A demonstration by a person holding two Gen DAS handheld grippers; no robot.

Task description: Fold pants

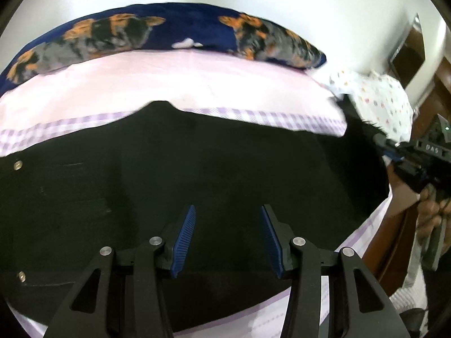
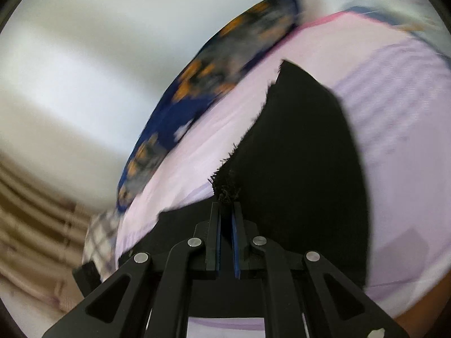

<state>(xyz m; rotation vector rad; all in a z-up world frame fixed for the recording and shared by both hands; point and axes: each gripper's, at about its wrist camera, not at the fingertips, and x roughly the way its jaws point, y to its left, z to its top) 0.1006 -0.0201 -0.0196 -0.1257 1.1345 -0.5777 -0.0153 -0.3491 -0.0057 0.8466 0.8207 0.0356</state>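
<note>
Black pants (image 1: 180, 174) lie spread on a pink and lilac bed sheet (image 1: 157, 84), with metal buttons at the left end. My left gripper (image 1: 227, 211) is open and empty, hovering just above the middle of the pants. My right gripper (image 2: 226, 204) is shut on a frayed black edge of the pants (image 2: 296, 152) and holds it lifted off the sheet (image 2: 394, 129). In the left wrist view the right gripper (image 1: 377, 138) shows at the right edge, gripping the raised cloth.
A navy blanket with orange and grey print (image 1: 169, 32) lies along the far side of the bed. A white dotted pillow (image 1: 377, 95) sits at the right. A wooden bed frame (image 1: 394, 242) runs at the lower right. Beige curtains (image 2: 31, 205) hang at the left.
</note>
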